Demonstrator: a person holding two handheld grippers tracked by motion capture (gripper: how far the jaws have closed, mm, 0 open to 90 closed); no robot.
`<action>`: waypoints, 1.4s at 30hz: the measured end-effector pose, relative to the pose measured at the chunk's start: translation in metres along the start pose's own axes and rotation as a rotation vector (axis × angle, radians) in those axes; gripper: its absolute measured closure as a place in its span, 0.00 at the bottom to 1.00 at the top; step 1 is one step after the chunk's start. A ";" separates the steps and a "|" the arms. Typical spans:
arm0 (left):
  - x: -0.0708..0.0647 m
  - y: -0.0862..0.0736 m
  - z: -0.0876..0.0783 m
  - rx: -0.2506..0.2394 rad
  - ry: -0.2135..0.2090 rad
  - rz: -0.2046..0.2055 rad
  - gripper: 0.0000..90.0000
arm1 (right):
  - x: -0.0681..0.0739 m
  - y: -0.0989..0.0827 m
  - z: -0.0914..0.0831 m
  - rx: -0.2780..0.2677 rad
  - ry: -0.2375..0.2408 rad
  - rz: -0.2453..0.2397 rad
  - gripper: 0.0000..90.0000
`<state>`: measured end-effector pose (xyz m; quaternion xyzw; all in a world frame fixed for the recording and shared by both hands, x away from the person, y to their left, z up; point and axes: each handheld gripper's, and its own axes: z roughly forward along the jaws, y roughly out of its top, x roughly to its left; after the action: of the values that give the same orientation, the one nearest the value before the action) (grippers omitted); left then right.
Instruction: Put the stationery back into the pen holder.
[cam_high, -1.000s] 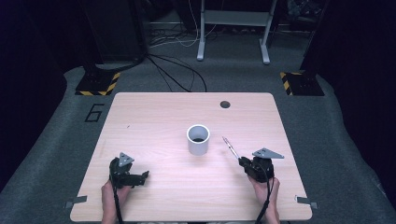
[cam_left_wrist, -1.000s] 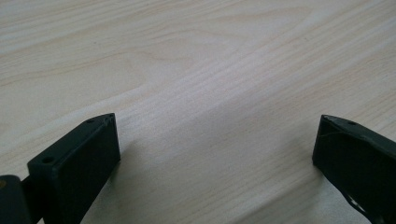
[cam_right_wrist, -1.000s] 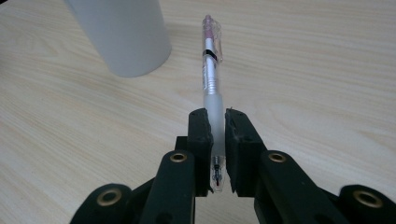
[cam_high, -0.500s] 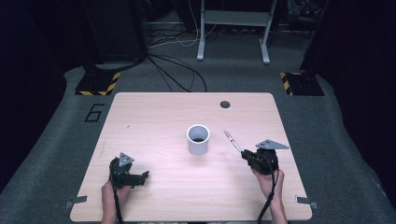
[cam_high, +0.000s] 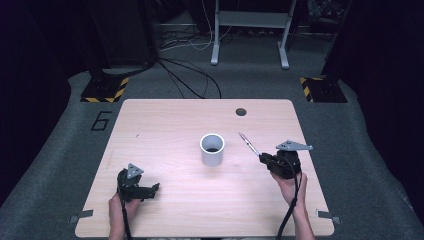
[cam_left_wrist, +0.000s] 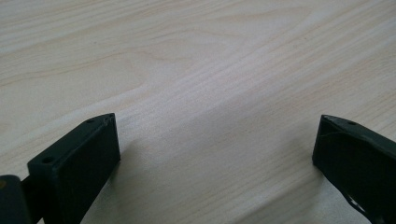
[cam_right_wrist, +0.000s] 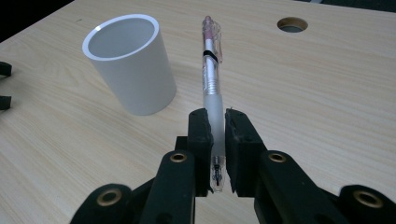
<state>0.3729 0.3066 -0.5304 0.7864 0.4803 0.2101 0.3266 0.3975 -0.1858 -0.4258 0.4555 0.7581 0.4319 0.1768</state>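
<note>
A white cylindrical cup (cam_high: 212, 149) (cam_right_wrist: 129, 63) stands upright at the middle of the wooden table (cam_high: 165, 125). My right gripper (cam_high: 262, 158) (cam_right_wrist: 216, 122), to the cup's right, is shut on a clear pen (cam_high: 248, 144) (cam_right_wrist: 211, 70) near its tip end. The pen sticks out forward and to the upper left, lifted off the table, its clip end the far end. My left gripper (cam_high: 154, 189) (cam_left_wrist: 215, 140) rests low at the front left of the table, jaws wide apart with only bare wood between them.
A round cable hole (cam_high: 241, 111) (cam_right_wrist: 292, 24) sits in the table near its far right edge. Beyond the table lie floor cables (cam_high: 185, 80), a white stand's legs (cam_high: 250, 35) and striped yellow-black floor blocks (cam_high: 105, 90).
My right gripper has risen and drifted slightly right with the pen, which now hangs clear of the table. The left gripper has stayed put.
</note>
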 end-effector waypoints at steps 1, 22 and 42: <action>0.000 0.000 0.000 0.003 -0.001 0.001 0.01 | 0.000 0.002 0.000 0.004 0.008 -0.003 0.91; 0.000 0.000 0.000 0.001 0.001 0.000 0.01 | 0.007 0.043 -0.009 0.014 0.078 -0.069 0.90; 0.000 0.000 0.001 -0.007 0.004 -0.002 0.01 | 0.033 0.068 0.003 0.088 0.146 -0.160 0.90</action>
<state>0.3728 0.3062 -0.5311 0.7842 0.4812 0.2132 0.3287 0.4187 -0.1419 -0.3683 0.3683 0.8210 0.4149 0.1350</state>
